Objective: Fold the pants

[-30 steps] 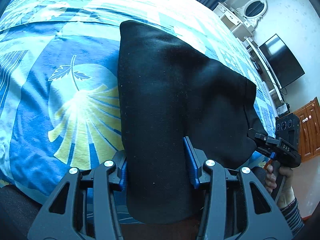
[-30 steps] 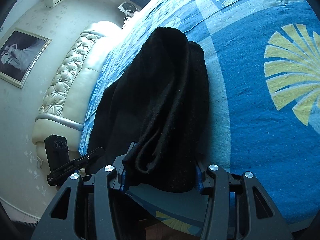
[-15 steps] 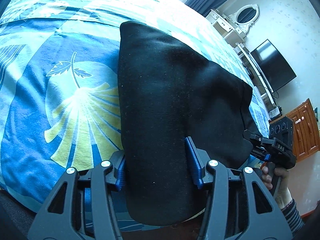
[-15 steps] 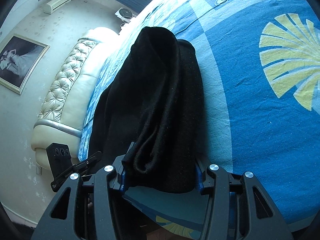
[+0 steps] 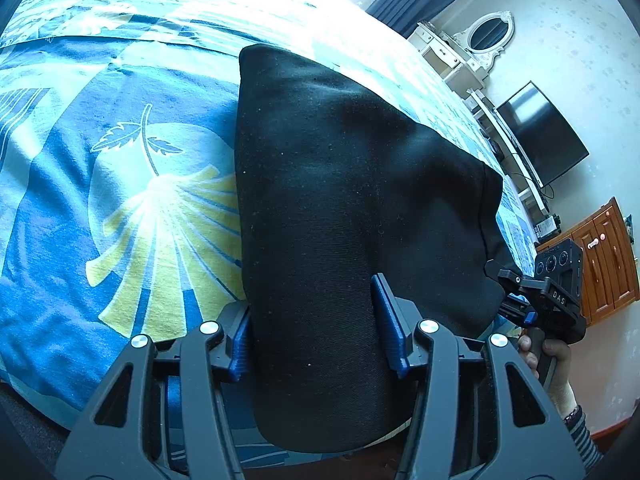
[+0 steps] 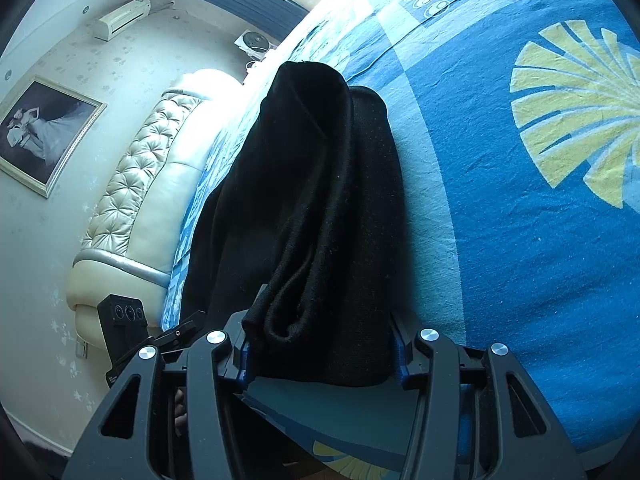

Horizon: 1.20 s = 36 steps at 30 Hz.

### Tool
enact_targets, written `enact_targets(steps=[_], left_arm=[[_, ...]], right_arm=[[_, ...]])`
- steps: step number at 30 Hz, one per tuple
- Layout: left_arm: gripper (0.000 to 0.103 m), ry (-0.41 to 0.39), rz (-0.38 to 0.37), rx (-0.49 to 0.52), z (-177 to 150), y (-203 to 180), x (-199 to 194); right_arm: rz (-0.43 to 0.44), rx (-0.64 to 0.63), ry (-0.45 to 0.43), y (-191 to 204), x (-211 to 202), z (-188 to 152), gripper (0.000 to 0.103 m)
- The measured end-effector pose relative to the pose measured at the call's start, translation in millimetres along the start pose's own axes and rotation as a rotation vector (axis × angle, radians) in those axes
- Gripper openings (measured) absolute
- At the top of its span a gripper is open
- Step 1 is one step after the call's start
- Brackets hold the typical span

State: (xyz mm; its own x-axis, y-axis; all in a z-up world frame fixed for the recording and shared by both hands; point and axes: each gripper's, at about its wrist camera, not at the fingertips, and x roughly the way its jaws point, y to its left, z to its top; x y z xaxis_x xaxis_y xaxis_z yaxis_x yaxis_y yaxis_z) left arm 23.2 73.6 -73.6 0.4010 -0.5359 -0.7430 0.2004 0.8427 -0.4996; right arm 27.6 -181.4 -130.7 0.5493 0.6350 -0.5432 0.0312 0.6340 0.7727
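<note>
Both grippers have slid a bit up the bed [image 5: 100,240], left gripper [image 5: 316,332] and right gripper [image 6: 320,350] each pinching soft black pants [image 5: 340,200] (folded, thick).

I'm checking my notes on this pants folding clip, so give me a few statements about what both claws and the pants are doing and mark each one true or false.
1. The left claw has black pants between its fingers. True.
2. The right claw is empty. False: pants fabric sits bunched between its fingers too.
3. The pants lie on a blue bedspread with a yellow fan pattern. True.
4. The pants are light grey. False: they are black.
5. A dark television shows in the left wrist view. True.
6. The framed picture lies on the bed. False: it hangs on the wall.
</note>
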Motion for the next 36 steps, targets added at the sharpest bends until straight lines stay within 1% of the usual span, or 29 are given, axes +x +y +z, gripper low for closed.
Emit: enact_targets(steps=[7,13,15,16,17,18,20,23,26,27,29,31,33,36], left_arm=[[0.052,0.000,-0.002,-0.001,0,-1,0],[0.055,-0.004,-0.002,0.002,-1,-1,0],[0.058,-0.014,-0.009,0.006,-1,-3,-2],[0.065,-0.020,-0.009,0.006,-1,-2,-4],[0.069,-0.024,-0.017,0.003,-1,-1,-6],[0.069,-0.025,-0.035,-0.001,-1,1,-9],[0.070,-0.028,-0.079,-0.008,-1,6,-18],[0.076,-0.052,-0.103,0.006,5,12,-31],[0.077,-0.070,-0.075,0.034,23,19,-32],[0.077,-0.069,-0.075,0.035,32,22,-29],[0.078,-0.054,-0.102,0.025,51,28,-19],[0.079,-0.032,-0.131,0.006,71,33,-4],[0.079,-0.002,-0.163,-0.028,89,39,14],[0.079,0.021,-0.166,-0.088,109,49,37]], right_arm=[[-0.001,0.001,-0.005,-1,0,1,0.050],[0.001,0.001,-0.006,-3,-1,2,0.050],[0.012,0.007,-0.012,-4,-2,3,0.053],[0.014,0.008,-0.015,-3,-2,3,0.056],[0.005,0.002,-0.013,-3,-3,3,0.059],[-0.011,-0.011,-0.011,-1,-5,4,0.060],[-0.038,-0.033,-0.010,1,-13,5,0.067],[-0.077,-0.048,-0.036,0,-31,7,0.072],[-0.075,-0.040,-0.083,-4,-43,23,0.074],[-0.066,-0.029,-0.097,-7,-44,32,0.075],[-0.015,-0.004,-0.105,-12,-38,52,0.077],[0.018,0.011,-0.096,-16,-25,72,0.077],[0.029,0.022,-0.072,-19,-8,89,0.077],[0.036,0.036,-0.017,-25,20,107,0.077]])
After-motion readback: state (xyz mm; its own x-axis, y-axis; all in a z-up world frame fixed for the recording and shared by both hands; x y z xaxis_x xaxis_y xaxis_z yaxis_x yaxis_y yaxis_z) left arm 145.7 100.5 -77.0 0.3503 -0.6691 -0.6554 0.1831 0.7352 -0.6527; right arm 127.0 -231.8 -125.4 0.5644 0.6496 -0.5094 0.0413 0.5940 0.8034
